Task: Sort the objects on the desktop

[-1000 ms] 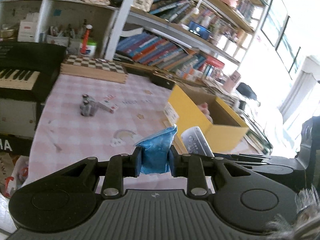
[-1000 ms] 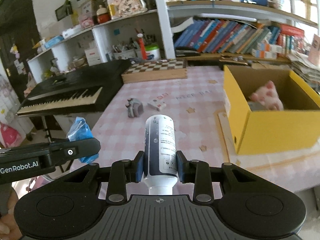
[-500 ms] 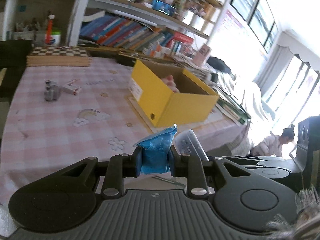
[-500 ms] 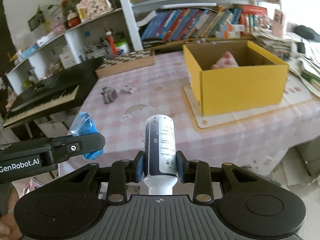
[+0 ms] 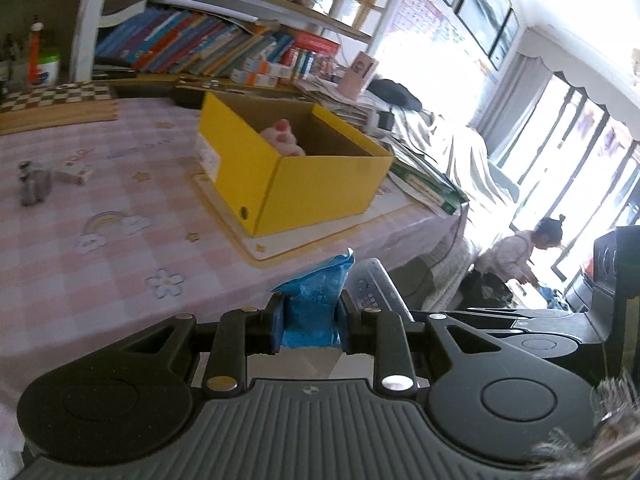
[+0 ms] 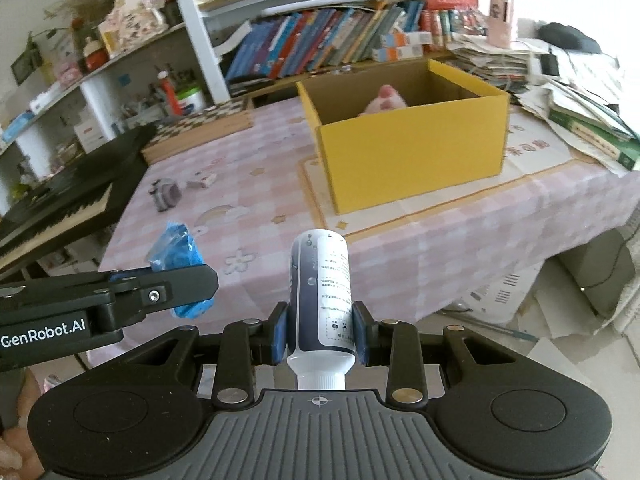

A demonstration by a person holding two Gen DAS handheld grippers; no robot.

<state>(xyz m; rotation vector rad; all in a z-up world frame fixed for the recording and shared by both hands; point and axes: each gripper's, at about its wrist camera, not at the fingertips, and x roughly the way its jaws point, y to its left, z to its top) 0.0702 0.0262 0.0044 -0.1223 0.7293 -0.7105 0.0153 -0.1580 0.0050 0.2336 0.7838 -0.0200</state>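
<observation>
While both your grippers hang off the table's (image 6: pixel 460 248) near edge, the yellow box (image 6: pixel 412 160) stands open-topped ahead. Your left gripper (image 5: pixel 308 320) pinches the blue packet (image 5: pixel 316 300); your right gripper (image 6: pixel 320 332) clamps the bottle (image 6: pixel 320 288), cap toward you.

Crumpled blue packet (image 5: pixel 314 304) and upright white-capped bottle (image 6: pixel 322 300) held off the counter; open yellow box (image 6: pixel 412 152) contains pink plush (image 6: pixel 384 102).
</observation>
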